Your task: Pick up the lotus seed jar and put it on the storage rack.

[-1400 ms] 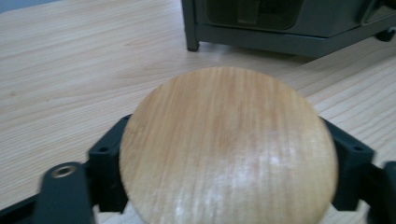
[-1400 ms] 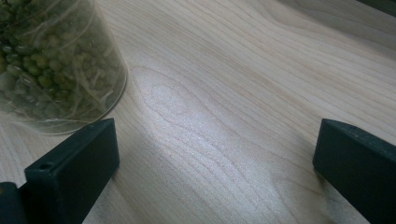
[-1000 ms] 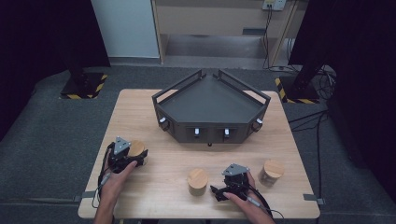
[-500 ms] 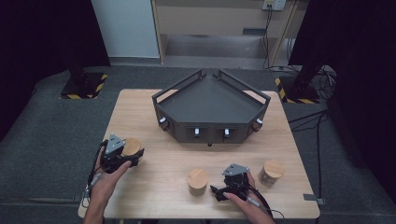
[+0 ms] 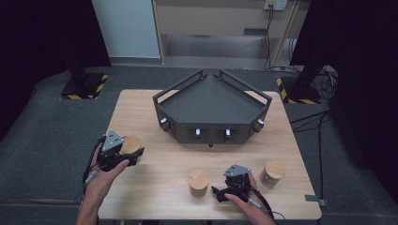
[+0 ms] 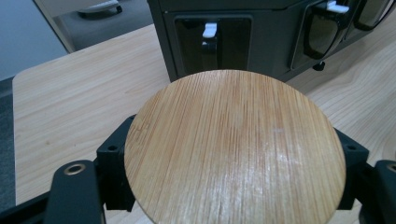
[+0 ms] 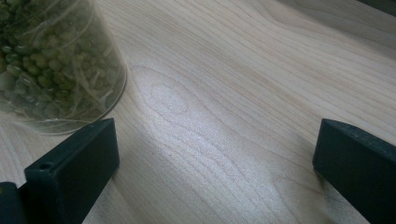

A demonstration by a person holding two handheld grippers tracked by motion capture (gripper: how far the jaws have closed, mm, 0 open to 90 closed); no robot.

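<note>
My left gripper [image 5: 126, 153] is shut on a jar with a round bamboo lid [image 5: 131, 144] and holds it a little above the table's left side. In the left gripper view the lid [image 6: 236, 149] sits between the two black jaws and hides the jar's body. My right gripper [image 5: 219, 192] rests low at the front right, open, jaws wide apart over bare wood [image 7: 217, 158]. Just beside its left jaw stands a clear jar of green beans [image 7: 51, 65], the middle bamboo-lidded jar [image 5: 199, 182] in the high view.
A dark five-sided tray with raised rails [image 5: 212, 112] stands at the back middle of the wooden table [image 5: 155, 187], its front panels with white latches [image 6: 210, 30] facing me. Another lidded jar [image 5: 274, 171] stands at the right, behind the right hand.
The left gripper has risen with the lidded jar in it and drifted slightly left. The right gripper has stayed where it was.
</note>
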